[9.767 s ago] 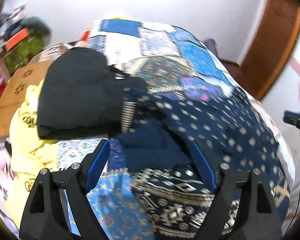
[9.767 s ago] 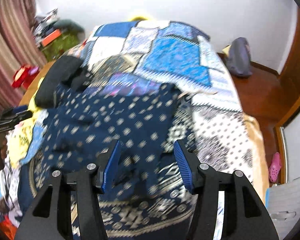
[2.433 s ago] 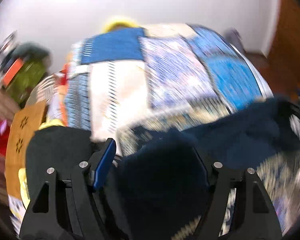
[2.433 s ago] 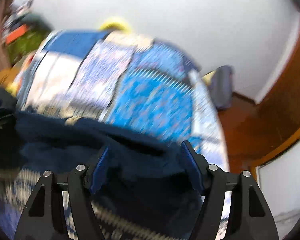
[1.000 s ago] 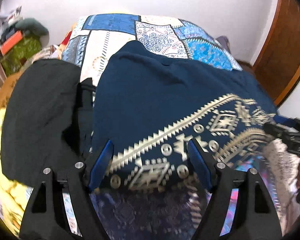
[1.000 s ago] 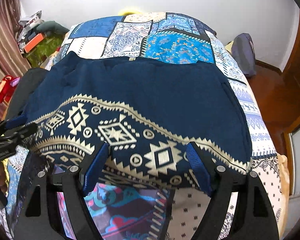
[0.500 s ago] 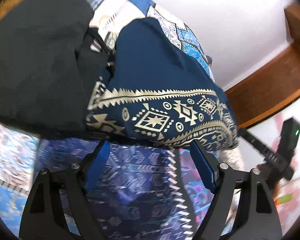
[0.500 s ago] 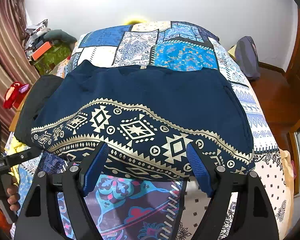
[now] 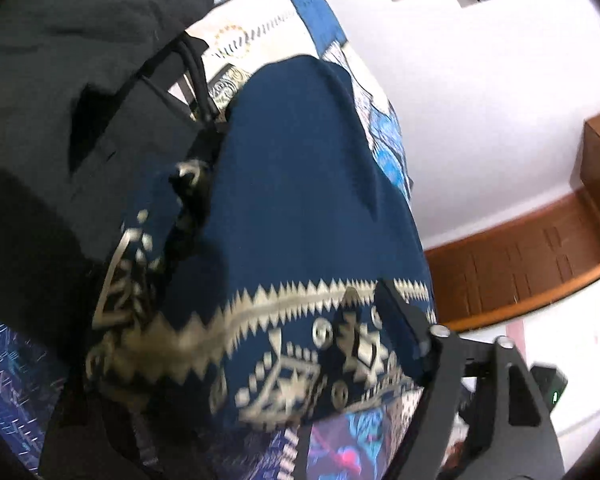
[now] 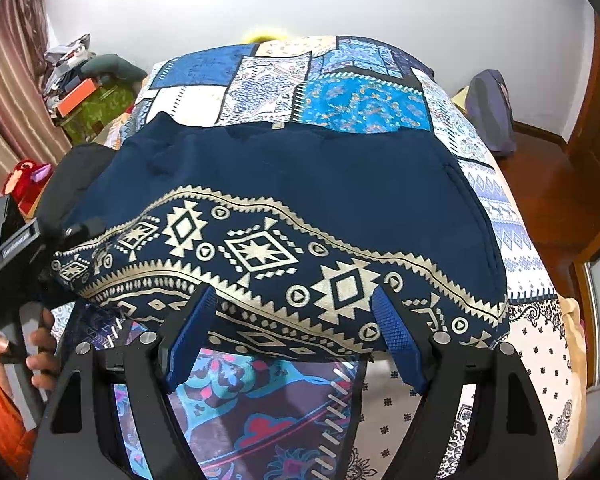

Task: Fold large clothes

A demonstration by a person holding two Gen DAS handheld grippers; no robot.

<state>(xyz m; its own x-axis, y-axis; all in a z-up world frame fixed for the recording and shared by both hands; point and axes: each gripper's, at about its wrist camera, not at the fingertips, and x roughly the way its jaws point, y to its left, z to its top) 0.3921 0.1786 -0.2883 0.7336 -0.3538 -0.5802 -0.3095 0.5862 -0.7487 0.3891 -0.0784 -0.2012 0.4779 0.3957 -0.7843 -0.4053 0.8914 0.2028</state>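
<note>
A navy garment with a gold geometric border lies folded in half across the bed, gold band toward me. My right gripper is open and empty, its blue pads just in front of the garment's near edge. My left gripper reaches in at the garment's left end. In the left wrist view the garment fills the middle. Only the left gripper's right finger shows, resting against the fabric. The other finger is hidden, so I cannot tell whether it grips.
The bed has a blue patchwork quilt. A black garment lies left of the navy one. A red toy and clutter sit at far left. A grey bag rests on the wooden floor at right.
The left gripper has swung in close to the garment's left end and tilted sharply. The right gripper has drawn back slightly from the near edge. The garment stays folded.
</note>
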